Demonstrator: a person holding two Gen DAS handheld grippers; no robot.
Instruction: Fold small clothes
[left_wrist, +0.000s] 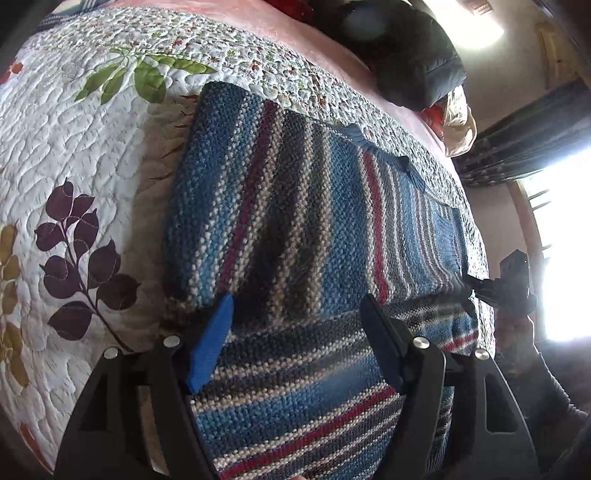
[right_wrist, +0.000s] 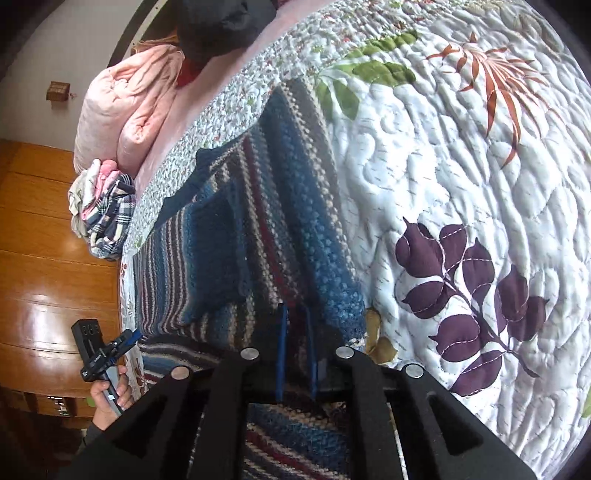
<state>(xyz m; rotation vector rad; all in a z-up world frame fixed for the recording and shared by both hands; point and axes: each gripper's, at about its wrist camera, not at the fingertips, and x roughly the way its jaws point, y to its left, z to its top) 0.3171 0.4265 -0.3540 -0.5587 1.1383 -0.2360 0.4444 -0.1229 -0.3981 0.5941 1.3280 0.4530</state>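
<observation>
Left hand-held gripper (left_wrist: 295, 317) spread wide over the striped knit (left_wrist: 288, 206); right hand-held gripper (right_wrist: 295, 325) pinches its folded edge.

Black tool (left_wrist: 295, 332) w/ 2 blue fingers (left_wrist: 212, 341), silver screws.

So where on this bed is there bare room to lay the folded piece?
Free: the white quilted bedspread beside the striped blue knitted sweater, around the purple leaf print. Crowded: the far end, with the dark padded jacket, the pink comforter and the plaid clothes pile at the edge.
</observation>
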